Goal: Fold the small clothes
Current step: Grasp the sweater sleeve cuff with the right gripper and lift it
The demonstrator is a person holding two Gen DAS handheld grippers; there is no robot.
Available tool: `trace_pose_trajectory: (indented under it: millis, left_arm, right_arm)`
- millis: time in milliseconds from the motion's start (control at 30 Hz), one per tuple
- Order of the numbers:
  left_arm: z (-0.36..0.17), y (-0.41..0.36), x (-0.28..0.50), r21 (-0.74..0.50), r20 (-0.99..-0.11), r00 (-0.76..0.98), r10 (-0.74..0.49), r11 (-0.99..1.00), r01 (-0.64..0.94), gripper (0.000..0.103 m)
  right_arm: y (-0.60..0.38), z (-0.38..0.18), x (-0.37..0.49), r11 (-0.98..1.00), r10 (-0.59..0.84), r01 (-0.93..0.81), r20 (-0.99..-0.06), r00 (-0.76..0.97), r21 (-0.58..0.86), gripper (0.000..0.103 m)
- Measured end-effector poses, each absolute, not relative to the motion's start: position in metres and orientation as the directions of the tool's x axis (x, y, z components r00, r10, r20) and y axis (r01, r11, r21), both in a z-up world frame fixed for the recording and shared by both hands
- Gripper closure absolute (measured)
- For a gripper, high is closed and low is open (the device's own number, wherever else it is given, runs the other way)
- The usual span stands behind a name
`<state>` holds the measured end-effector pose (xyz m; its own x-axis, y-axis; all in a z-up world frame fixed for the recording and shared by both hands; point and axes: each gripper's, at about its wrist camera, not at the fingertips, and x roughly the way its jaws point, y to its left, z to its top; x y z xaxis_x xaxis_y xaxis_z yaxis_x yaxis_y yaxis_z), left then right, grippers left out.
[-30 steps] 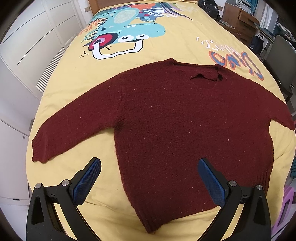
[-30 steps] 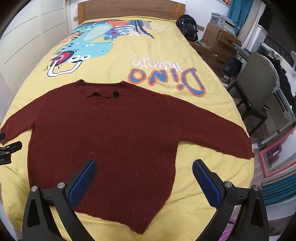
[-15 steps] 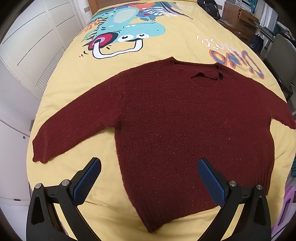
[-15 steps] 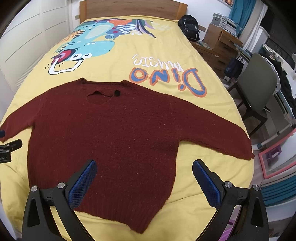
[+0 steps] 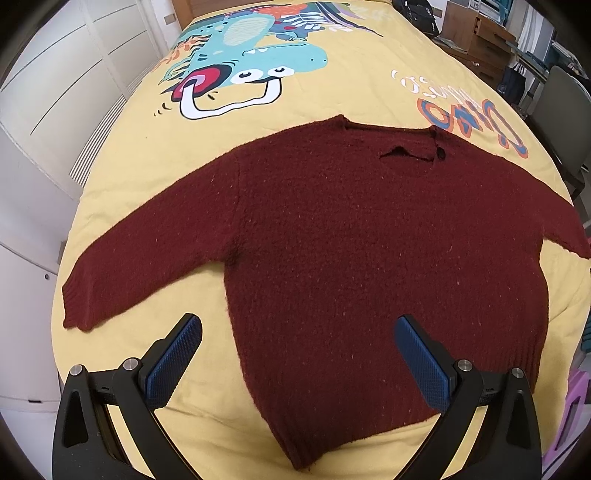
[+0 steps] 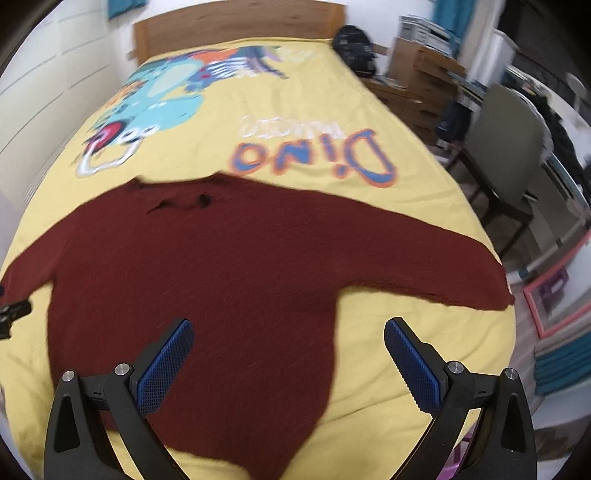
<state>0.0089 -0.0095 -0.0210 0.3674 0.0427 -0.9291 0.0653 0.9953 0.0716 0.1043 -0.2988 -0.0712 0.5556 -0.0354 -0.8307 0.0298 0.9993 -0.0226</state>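
The left gripper (image 5: 297, 352) looks the same as half a second ago. Its fingers (image 5: 173, 360) are spread wide and hold nothing. It hangs over the near edge of the bed (image 5: 122, 192), above the bottom left part of the sweater (image 5: 369, 240).

The sweater has not moved. It lies flat and open in the middle of the bed, neck toward the headboard (image 6: 236, 22), with one sleeve reaching to each side edge. No fold has been made yet.

The right gripper (image 6: 288, 360) is the one that changed. Its picture has gone blurry and shows more of the far end of the room than before, so it has started to move or tip. Its fingers (image 6: 412, 365) are spread wide too, and empty. I think it is heading off to grab a part of the sweater, maybe the right sleeve, to start the first fold.

Some things are hard to see. In the left view the right sleeve is cut off at the picture's edge. In the right view the left cuff runs out of the picture, and the blur hides the knit and the neck. The bottom hem is partly behind the fingers in both views.
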Motion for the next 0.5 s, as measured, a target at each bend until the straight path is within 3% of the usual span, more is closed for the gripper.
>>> trace_pose_trajectory:
  millis: [367,500]
  left_arm:
    - [-0.043,-0.029,0.065,0.081,-0.932,0.361,0.032,0.989,0.121,0.001]
    - [-0.06,-0.033,0.085,0.074,-0.943,0.331,0.029,0.99,0.124,0.001]
  right_arm:
    - [-0.475,-0.131,0.157,0.928,-0.144,0.369,-0.87,0.472,0.046,0.0]
    - [-0.537,-0.169,0.168,0.871,-0.122,0.48,-0.902,0.413,0.102,0.0]
